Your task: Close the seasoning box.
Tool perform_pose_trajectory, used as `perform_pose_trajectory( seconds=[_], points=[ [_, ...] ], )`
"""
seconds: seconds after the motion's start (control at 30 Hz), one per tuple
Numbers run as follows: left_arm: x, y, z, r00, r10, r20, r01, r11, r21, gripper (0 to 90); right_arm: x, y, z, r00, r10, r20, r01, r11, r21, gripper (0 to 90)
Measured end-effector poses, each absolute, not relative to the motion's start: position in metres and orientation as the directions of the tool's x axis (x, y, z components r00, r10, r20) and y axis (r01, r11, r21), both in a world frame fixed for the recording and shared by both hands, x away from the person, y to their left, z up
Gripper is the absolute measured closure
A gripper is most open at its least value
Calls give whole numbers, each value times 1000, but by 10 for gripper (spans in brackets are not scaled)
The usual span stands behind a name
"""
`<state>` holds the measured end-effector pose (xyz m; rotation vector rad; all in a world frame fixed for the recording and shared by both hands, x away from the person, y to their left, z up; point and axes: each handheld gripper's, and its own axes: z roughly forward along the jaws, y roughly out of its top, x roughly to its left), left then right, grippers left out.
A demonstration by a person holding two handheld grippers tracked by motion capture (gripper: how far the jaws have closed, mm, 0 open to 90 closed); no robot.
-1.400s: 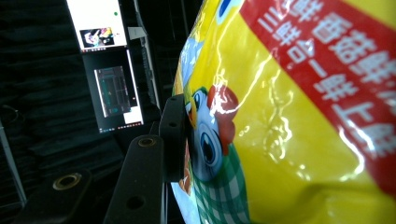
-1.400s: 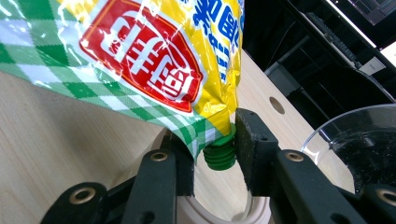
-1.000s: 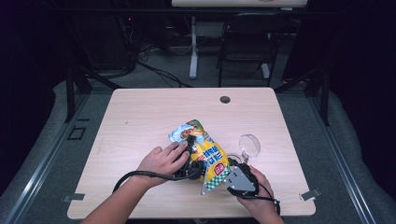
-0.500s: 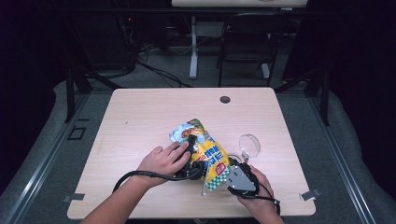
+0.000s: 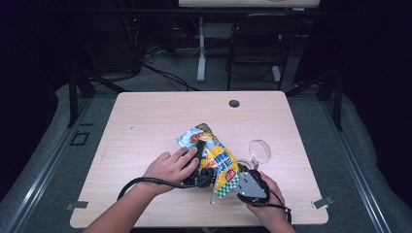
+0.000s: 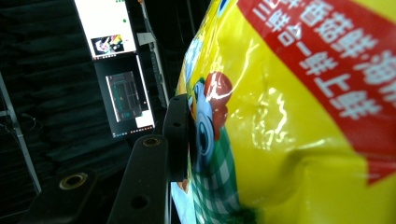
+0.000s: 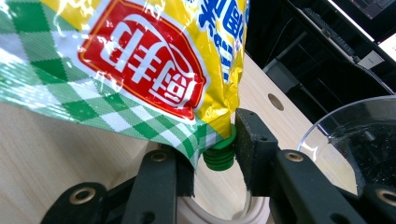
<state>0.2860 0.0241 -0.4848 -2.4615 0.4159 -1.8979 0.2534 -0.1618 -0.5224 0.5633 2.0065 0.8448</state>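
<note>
My left tongs [image 5: 200, 145] pinch the yellow pouch [image 5: 216, 158] low on the tabletop [image 5: 145, 121], their jaws having just closed a little. Its red label carries Chinese characters I can't read. My right tongs [image 7: 212, 156] clamp its green cap [image 7: 219, 156]. A glass bowl [image 5: 260, 150] sits beside them. Nothing has shifted since before.

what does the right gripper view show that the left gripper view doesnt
Right gripper view: the pouch's green screw cap sits between the right gripper's jaws, the right pad against it, with the wooden table and a clear bowl beside it. Left gripper view: the left gripper has one jaw pressed on the pouch's side, with lit monitors behind in the dark. Both share the yellow pouch with its red label and green check pattern.
</note>
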Motion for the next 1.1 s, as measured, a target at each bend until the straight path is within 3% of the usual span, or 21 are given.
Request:
perform_pose_trajectory(
  seconds=[1.1],
  points=[
    [285, 19, -479, 216, -226, 950, -209, -961, -181, 698, 255, -161, -523, -521, 670, -528, 84, 656, 750, 702]
  ],
)
